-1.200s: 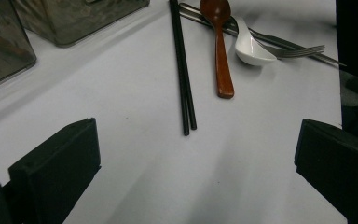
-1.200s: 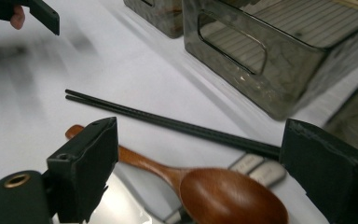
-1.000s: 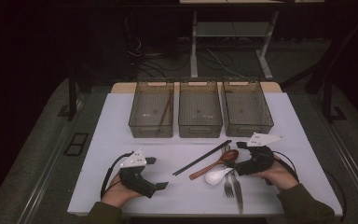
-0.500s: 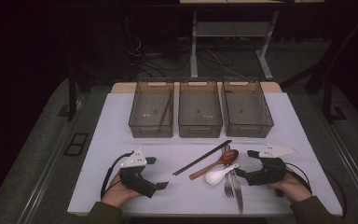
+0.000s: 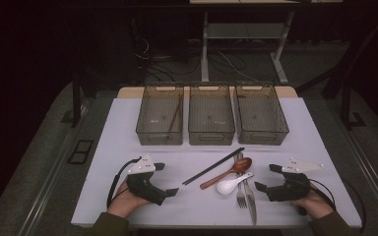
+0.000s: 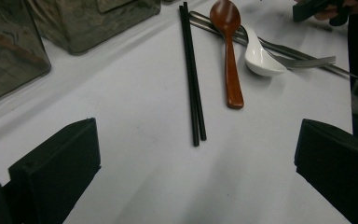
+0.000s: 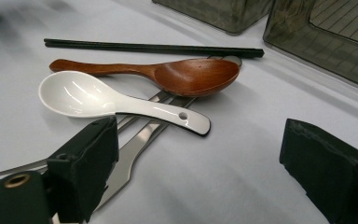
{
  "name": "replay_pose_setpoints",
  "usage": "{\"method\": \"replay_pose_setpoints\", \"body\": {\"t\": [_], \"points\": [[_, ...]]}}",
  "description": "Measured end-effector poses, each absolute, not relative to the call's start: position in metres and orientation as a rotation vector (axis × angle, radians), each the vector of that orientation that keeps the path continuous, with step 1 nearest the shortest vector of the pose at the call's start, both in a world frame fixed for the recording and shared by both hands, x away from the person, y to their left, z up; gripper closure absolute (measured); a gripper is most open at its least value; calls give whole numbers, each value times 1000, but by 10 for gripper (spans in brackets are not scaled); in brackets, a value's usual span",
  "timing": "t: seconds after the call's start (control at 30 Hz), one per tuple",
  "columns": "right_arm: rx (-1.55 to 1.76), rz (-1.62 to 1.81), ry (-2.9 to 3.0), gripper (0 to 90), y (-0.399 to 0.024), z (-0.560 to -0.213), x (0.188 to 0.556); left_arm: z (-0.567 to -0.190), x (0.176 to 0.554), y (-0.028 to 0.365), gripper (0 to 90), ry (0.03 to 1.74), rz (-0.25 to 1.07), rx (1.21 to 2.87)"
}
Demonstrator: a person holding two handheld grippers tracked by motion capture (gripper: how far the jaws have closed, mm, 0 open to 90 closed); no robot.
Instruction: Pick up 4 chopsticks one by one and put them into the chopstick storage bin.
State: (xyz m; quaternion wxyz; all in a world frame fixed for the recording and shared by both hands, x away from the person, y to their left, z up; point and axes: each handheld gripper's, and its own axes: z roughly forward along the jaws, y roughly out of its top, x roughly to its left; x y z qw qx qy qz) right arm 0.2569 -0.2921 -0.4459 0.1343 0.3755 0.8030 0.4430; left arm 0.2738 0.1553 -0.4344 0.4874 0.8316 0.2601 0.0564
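A pair of black chopsticks (image 5: pixel 213 166), a wooden spoon (image 5: pixel 231 169), a white ceramic spoon (image 5: pixel 231 184), a fork (image 5: pixel 240 194) and a knife (image 5: pixel 251 199) lie together at the table's middle front. My left gripper (image 5: pixel 166 178) rests open to their left, its jaws wide apart and aimed at the chopsticks (image 6: pixel 192 79). To the right of the cutlery sits my right gripper (image 5: pixel 267 177), open and empty. It faces the white spoon (image 7: pixel 98 100) and the wooden spoon (image 7: pixel 186 74), touching neither.
Three clear bins stand in a row at the back: left (image 5: pixel 160 135), middle (image 5: pixel 211 135), right (image 5: pixel 263 133). The left bin holds a thin brown stick (image 5: pixel 176 110). The white table top (image 5: pixel 128 142) ends just in front of both hands.
My right gripper has drawn back from the cutlery, to the right and toward the front edge. The left gripper and the cutlery have stayed put.
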Motion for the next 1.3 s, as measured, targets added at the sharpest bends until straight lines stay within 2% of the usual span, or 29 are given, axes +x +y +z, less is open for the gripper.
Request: {"method": "replay_pose_setpoints", "body": {"t": [0.13, 0.27, 0.47, 0.8, 1.3], "points": [[1076, 1286, 2339, 115, -291, -446, 257, -433, 277, 154, 0, 640, 150, 2034], [1066, 1272, 2349, 115, -289, -447, 257, -430, 282, 152, 37, 642, 167, 2041], [1070, 1271, 2345, 115, -289, -446, 257, -425, 288, 146, 141, 642, 200, 2024], [1063, 1268, 2353, 115, -287, -447, 257, -420, 303, 127, 221, 656, 213, 2022], [1058, 1269, 2358, 115, -287, -447, 257, -420, 324, 94, 405, 629, 168, 2016]]}}
